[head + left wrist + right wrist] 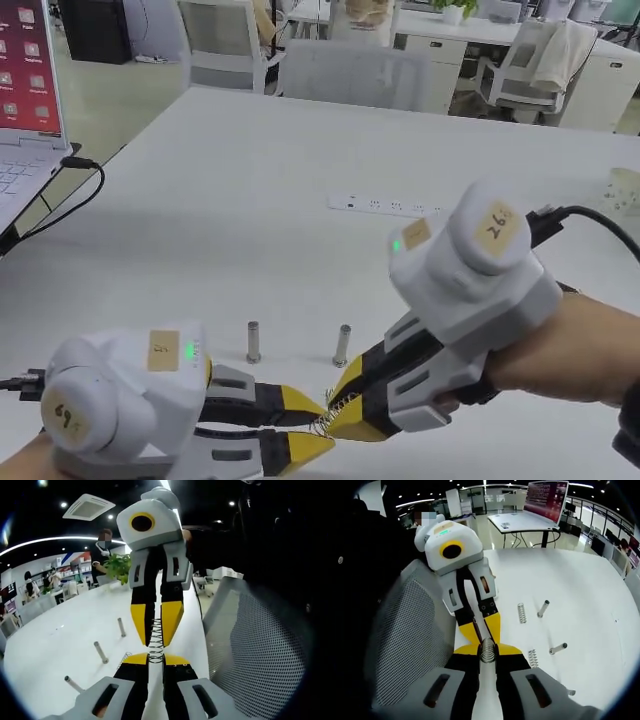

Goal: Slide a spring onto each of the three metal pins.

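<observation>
An open laptop sits at the far left of the white table. At the lower left of the head view, the left gripper points right, its yellow-tipped jaws clenched on one end of a spring. Beyond the jaw tips, two metal pins stand upright side by side, bare and clear of the grippers. The left gripper view also shows a third pin in line with them. The spring hangs between the two sets of tips, just in front of the right-hand pin and not touching it. The right gripper reaches in from the right, and its jaws are pinched on the spring's other end, so the tips of the two grippers almost meet. In the right gripper view, two loose springs lie on the table beside the pins. A power strip lies farther back.
</observation>
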The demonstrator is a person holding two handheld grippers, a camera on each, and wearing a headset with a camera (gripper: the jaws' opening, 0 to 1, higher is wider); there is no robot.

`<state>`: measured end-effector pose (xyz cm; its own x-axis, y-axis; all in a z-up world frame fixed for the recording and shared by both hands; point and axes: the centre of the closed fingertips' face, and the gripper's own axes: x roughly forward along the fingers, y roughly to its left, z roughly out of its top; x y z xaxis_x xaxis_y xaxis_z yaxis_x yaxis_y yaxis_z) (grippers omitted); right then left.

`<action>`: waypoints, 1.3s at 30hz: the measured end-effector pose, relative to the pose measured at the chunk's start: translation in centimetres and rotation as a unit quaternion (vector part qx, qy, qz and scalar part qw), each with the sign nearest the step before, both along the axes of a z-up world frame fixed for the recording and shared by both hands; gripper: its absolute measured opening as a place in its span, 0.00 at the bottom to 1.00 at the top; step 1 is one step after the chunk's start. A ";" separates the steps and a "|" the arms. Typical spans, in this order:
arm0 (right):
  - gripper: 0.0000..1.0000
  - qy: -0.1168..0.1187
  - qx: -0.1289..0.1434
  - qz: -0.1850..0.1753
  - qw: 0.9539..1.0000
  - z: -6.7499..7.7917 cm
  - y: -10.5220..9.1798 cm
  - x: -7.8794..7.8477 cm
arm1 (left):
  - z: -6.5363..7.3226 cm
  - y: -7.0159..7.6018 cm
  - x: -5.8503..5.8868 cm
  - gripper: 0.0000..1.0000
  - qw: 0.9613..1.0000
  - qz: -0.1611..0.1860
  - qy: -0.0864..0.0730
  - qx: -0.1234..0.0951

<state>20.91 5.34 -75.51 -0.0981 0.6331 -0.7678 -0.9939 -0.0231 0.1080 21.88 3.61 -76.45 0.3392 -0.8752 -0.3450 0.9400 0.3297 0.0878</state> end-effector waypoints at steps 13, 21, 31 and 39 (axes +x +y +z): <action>0.09 -0.013 -0.020 0.006 1.000 -0.2 0.2 0.2 | -0.1 0.1 0.2 0.03 1.000 0.006 0.008 -0.006; 0.09 -0.021 -0.030 0.009 0.999 -0.1 0.0 0.6 | -0.3 0.2 0.2 0.07 1.000 0.010 0.018 -0.010; 0.09 -0.031 -0.047 -0.004 0.998 0.1 -1.9 1.9 | -0.5 0.8 0.8 0.17 0.998 0.032 0.038 -0.026; 0.09 -0.039 -0.059 -0.021 0.997 0.3 -3.6 3.0 | -0.3 1.4 1.3 0.27 0.997 0.052 0.046 -0.041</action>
